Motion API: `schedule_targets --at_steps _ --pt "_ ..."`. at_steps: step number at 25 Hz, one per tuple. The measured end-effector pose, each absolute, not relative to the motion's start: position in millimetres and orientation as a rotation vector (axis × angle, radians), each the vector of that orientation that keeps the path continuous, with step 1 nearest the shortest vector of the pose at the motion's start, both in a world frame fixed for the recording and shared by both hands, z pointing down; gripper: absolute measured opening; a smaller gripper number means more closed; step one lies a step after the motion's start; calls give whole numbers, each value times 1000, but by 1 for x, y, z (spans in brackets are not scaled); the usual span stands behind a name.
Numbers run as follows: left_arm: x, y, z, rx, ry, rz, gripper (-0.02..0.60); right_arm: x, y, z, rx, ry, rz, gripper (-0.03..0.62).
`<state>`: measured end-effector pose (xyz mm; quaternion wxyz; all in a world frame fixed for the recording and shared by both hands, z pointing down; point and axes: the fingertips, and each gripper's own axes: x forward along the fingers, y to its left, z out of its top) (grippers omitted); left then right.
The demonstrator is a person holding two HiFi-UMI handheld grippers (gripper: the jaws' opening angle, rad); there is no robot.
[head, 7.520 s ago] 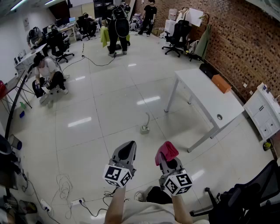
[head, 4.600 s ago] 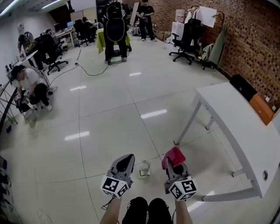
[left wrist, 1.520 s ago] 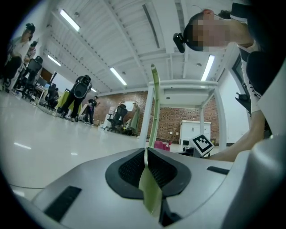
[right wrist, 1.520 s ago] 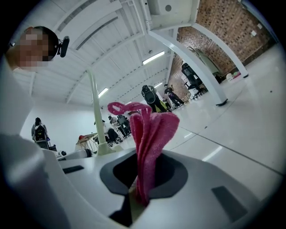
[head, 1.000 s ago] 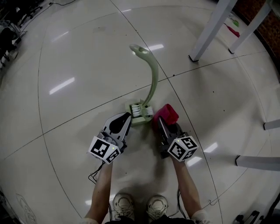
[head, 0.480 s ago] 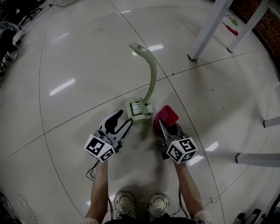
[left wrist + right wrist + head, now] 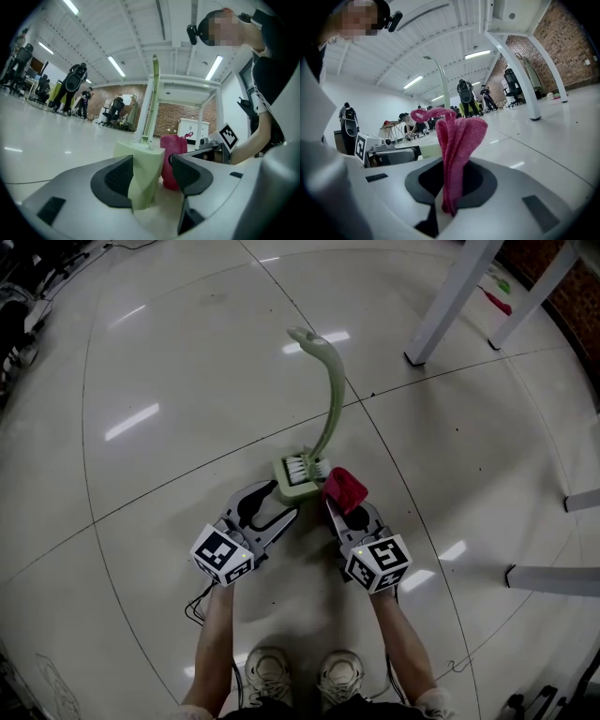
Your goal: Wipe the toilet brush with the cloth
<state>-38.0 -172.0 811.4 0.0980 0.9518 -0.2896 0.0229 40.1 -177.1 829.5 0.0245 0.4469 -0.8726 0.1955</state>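
The pale green plastic toilet brush [image 7: 329,395] stands on the floor straight ahead of the person. Its white bristles are sunk in a square pale green holder [image 7: 296,487], and its long curved handle rises away from the grippers. The left gripper [image 7: 152,174] lies low on the floor with its jaws apart. A corner of the holder sits between them, closer to the left pad, and I cannot tell if that pad touches it. Just beside the holder's other side is the bunched crimson terry cloth [image 7: 458,140]. The jaws of the right gripper [image 7: 345,512] are closed on its lower part, so the loose folds stand up above them, near the brush head. All around is glossy white tiled floor [image 7: 159,474], with white table legs [image 7: 448,306] well apart at the top right and the person's shoes [image 7: 267,673] below. The wiping seems not yet begun. The main risk is probably the holder. It looks light and sits on a slick floor, so jaws closing on a corner rather than flat faces could twist it or push it away. The tall, curved handle could then topple the brush. The cloth is pinched along a narrow strip, and dragging it hard against the handle might pull it out. The two grippers are also close enough to knock each other.
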Motion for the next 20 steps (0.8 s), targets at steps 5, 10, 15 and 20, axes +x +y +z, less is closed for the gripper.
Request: schedule_targets --at_steps 5,10,15,20 --pt "-37 -167 812 2808 -845 62 238 34 -170 829 1385 -2696 584 31" --pt "-38 -168 810 2804 -832 45 238 17 -157 828 1338 -2699 509 31" --pt "-37 -168 810 2796 -810 23 238 -14 -145 834 1208 -2715 468 31" --pt "-41 -163 805 2828 -793 29 237 -24 -146 834 1173 -2727 465 31"
